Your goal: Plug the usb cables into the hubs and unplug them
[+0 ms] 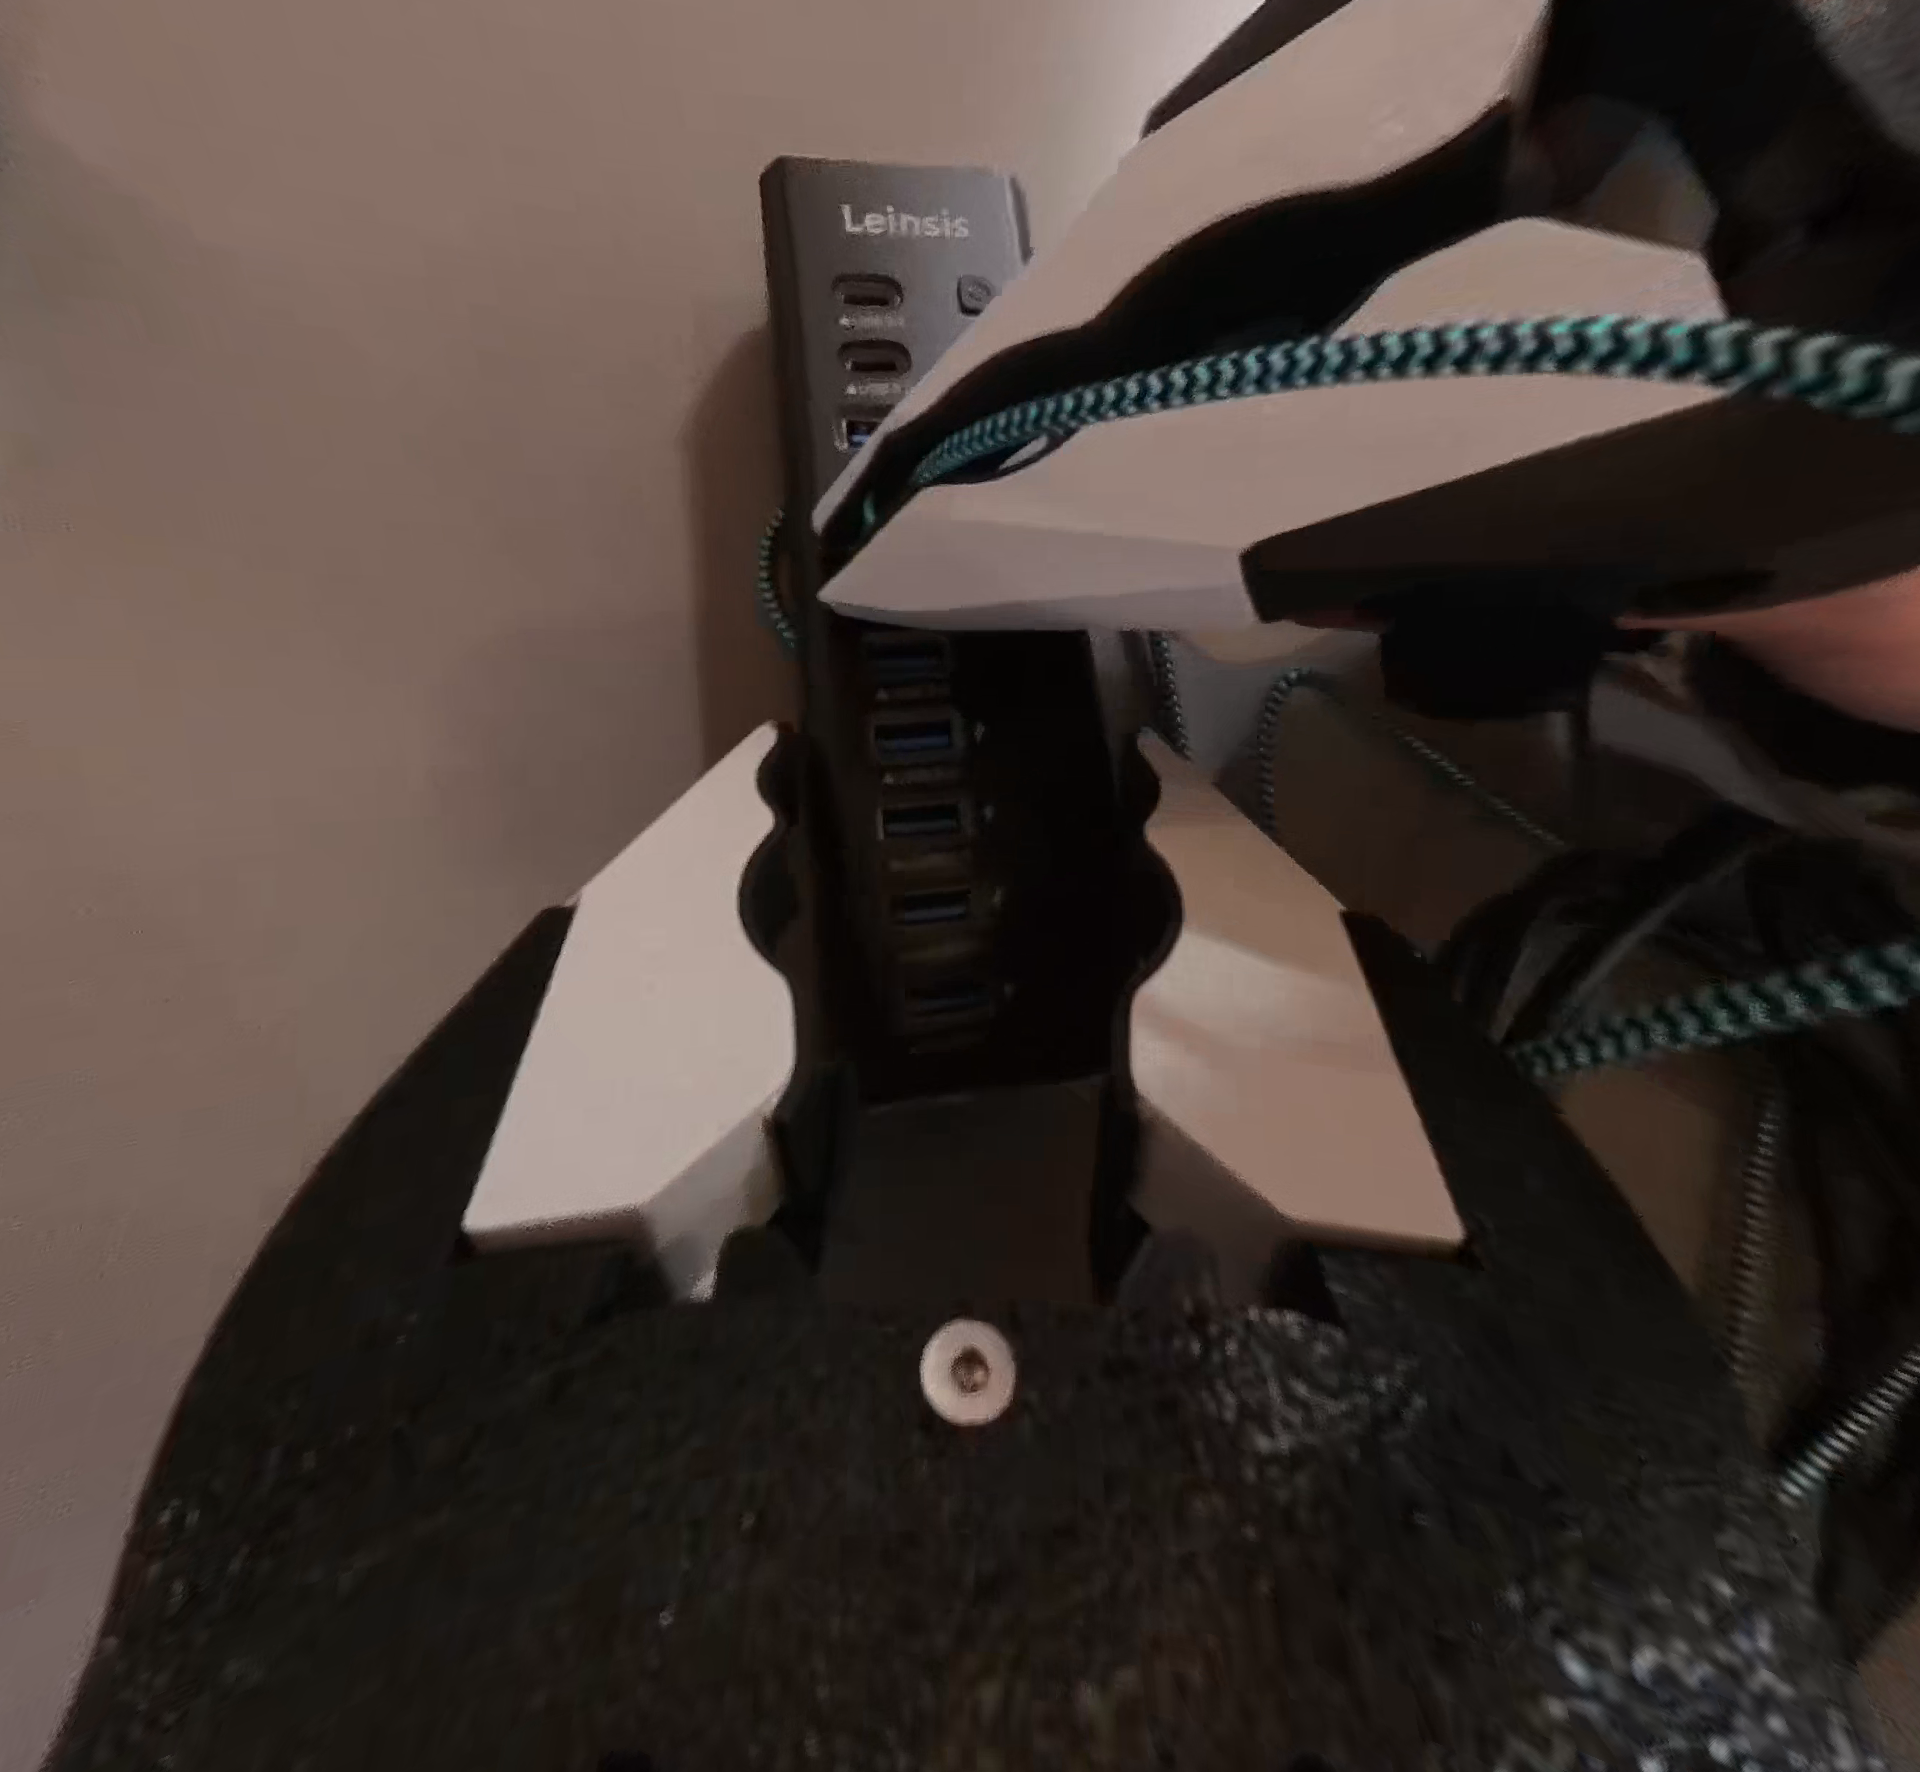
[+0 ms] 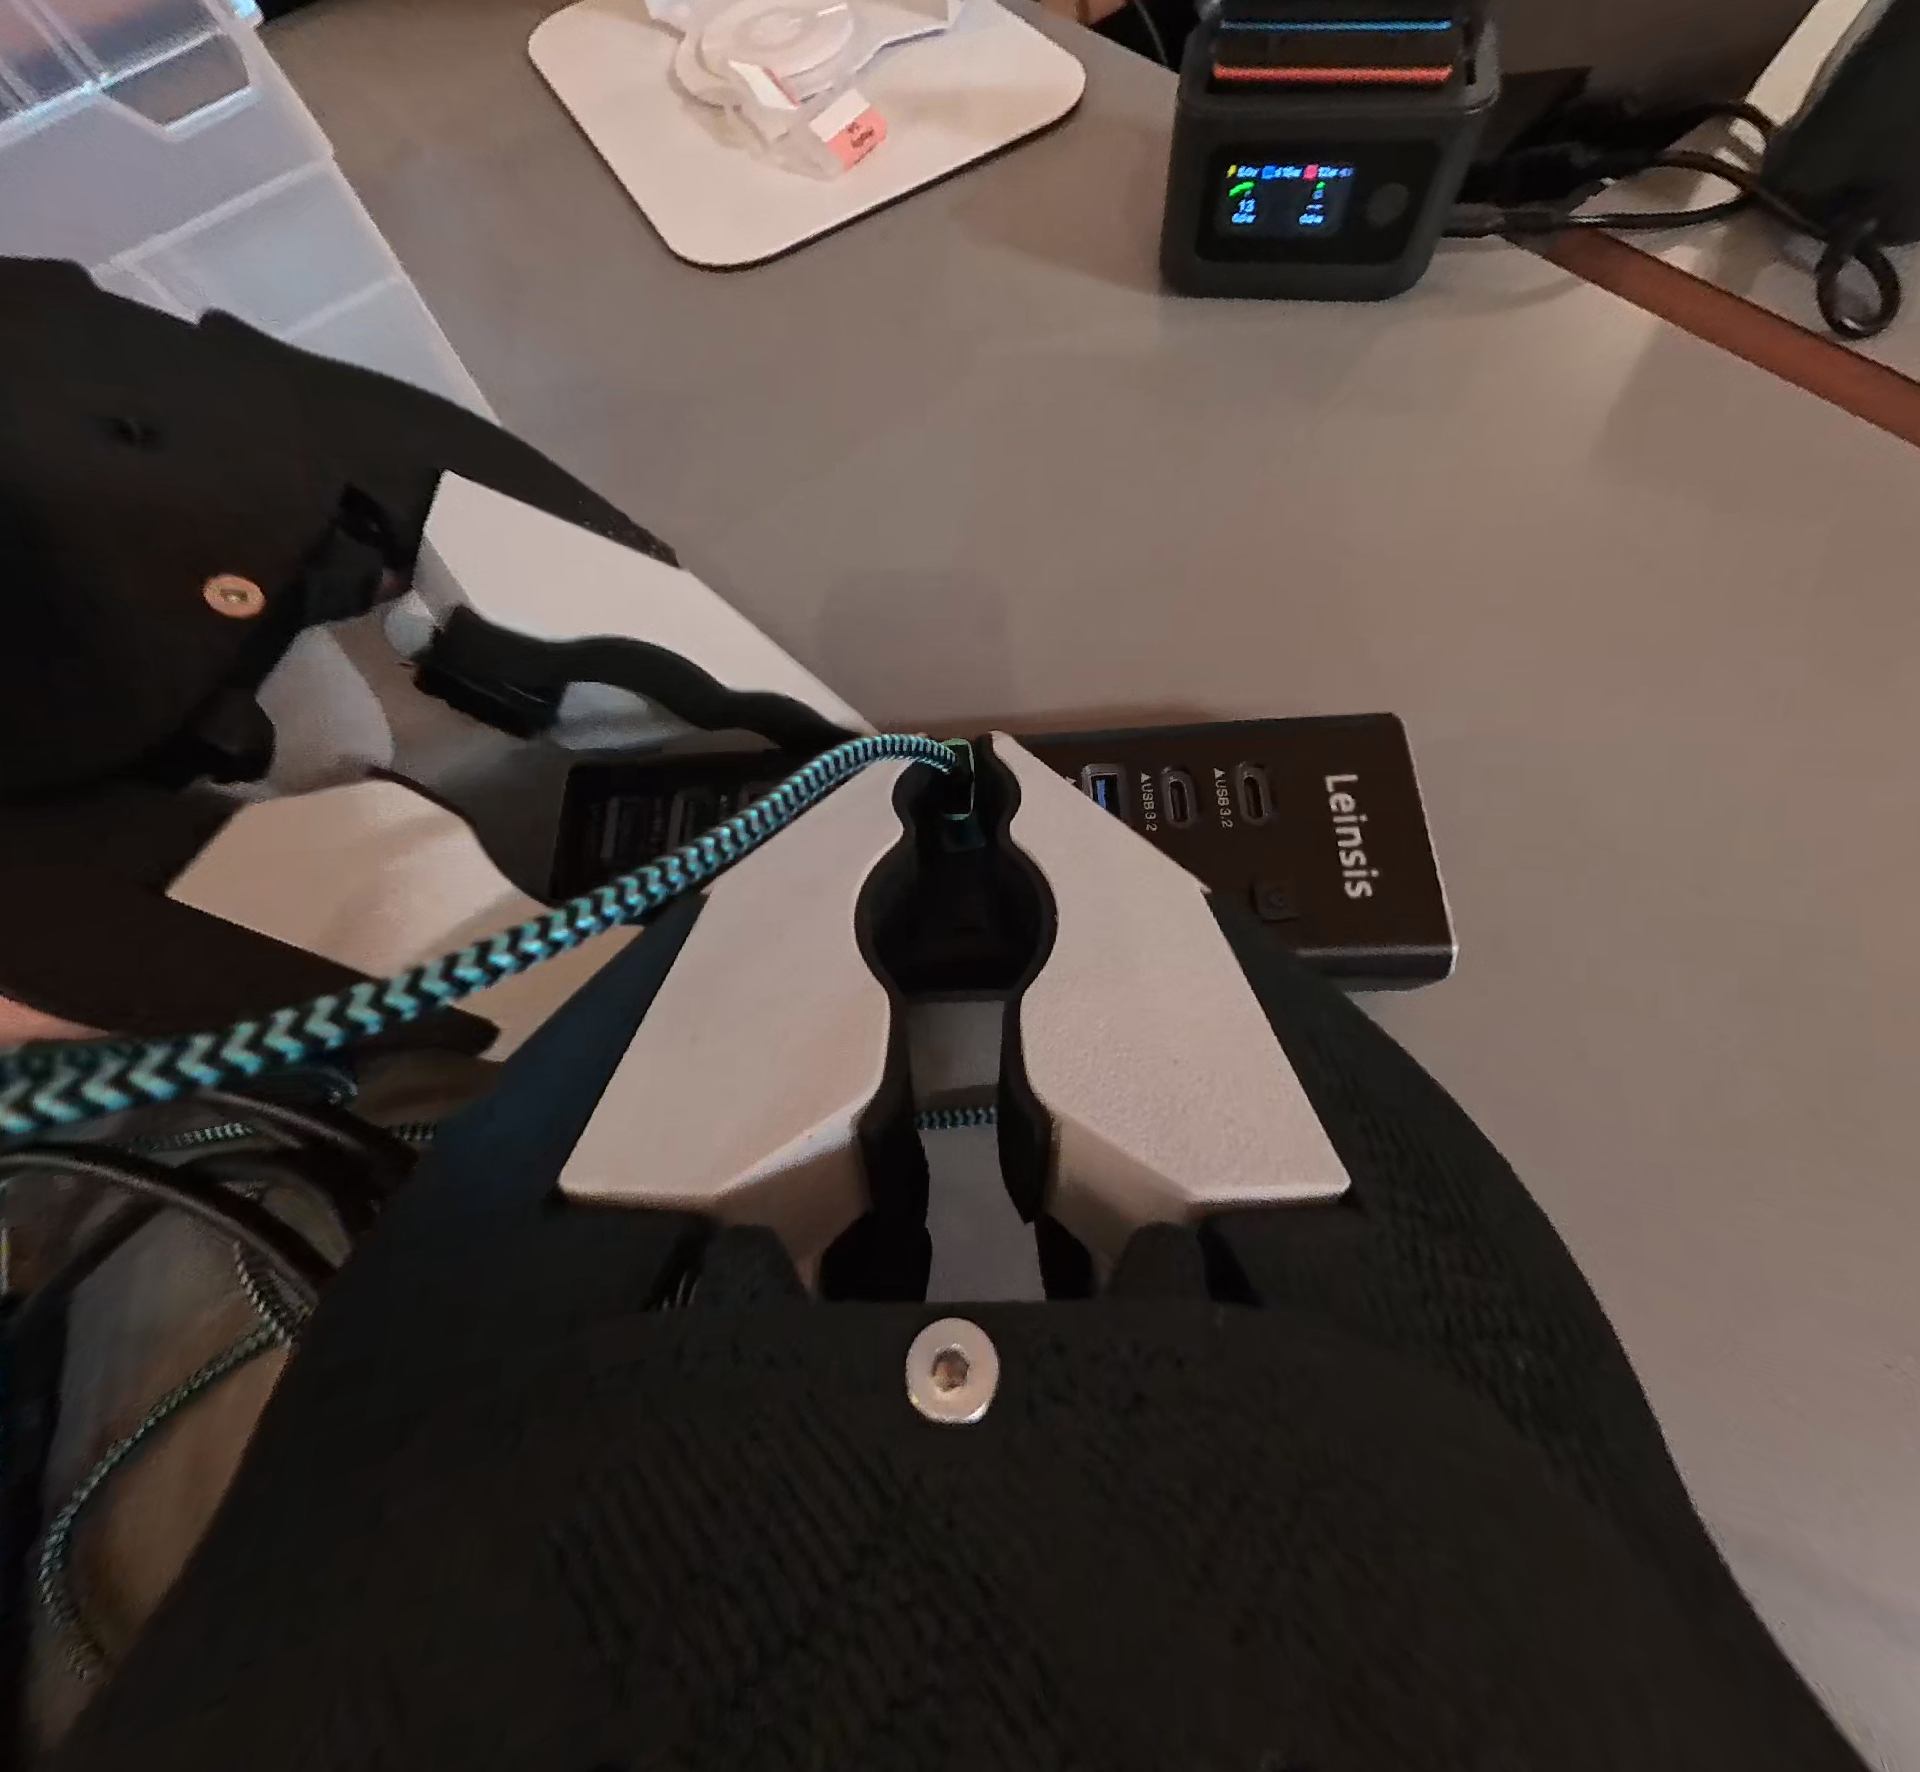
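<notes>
Black and slab-shaped, the USB hub (image 1: 914,579) lies flat on the grey surface (image 1: 364,372), its row of blue-lined ports running lengthwise. In the left wrist view the left gripper (image 1: 961,766) has its jaws clenched on the hub's near end, white wedge-shaped fingers (image 1: 665,995) with scalloped black pads pressing both long sides. Only this view shows that grip; the right wrist view shows the left gripper (image 2: 810,735) coming in from the left over the hub (image 2: 1299,839).

The right gripper (image 2: 971,766) has its jaws nearly closed, grasping the plug (image 2: 961,797) of a braided teal-and-black cable (image 2: 520,943) at the fingertips, directly over the hub's middle; whether the plug sits in a port is hidden. The cable trails back to the near left.

Only the right wrist view shows the far surface: a white square stand (image 2: 810,91), a clear plastic bin (image 2: 135,60) at far left, and a dark boxy device (image 2: 1320,164) with a small lit screen.
</notes>
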`<state>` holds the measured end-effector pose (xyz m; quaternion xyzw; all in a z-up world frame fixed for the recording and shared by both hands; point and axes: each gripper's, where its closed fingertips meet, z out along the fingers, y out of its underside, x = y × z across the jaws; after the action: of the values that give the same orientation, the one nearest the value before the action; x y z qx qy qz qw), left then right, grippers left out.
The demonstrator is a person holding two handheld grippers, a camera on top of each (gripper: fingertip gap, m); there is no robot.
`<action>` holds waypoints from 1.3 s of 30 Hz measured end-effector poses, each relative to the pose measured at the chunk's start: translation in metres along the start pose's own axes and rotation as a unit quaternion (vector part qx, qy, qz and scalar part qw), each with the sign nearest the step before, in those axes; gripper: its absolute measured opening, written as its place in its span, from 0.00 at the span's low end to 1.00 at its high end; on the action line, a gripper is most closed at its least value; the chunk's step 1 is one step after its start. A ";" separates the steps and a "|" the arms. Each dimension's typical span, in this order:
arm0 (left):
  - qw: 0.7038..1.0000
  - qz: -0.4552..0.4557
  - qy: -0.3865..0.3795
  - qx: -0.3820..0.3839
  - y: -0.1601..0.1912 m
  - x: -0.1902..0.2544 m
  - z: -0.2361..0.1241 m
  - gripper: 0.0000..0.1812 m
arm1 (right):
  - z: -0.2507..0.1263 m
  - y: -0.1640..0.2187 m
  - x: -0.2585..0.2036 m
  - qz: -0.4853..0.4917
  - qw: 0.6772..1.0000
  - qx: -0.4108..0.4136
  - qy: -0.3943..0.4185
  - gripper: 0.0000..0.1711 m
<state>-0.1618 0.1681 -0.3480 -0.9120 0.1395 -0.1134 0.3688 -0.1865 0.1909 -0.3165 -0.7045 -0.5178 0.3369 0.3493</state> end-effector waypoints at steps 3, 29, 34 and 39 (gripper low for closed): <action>1.000 0.015 -0.015 0.014 -0.003 -0.003 0.005 0.33 | 0.000 -0.001 0.005 -0.010 1.000 0.009 0.020 0.02; 0.997 -0.021 0.013 0.074 -0.010 -0.005 0.003 0.33 | -0.005 -0.019 0.003 -0.107 0.985 0.101 0.092 0.02; 0.998 -0.020 0.001 0.066 -0.010 -0.007 0.005 0.33 | -0.002 -0.017 0.005 -0.134 0.979 0.087 0.124 0.02; 0.997 -0.026 0.006 0.067 -0.010 -0.007 0.005 0.33 | -0.002 -0.019 0.004 -0.166 0.972 0.090 0.138 0.02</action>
<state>-0.1652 0.1806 -0.3447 -0.8880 0.1102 -0.1369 0.4249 -0.1936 0.1985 -0.2998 -0.6139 -0.5420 0.2194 0.5303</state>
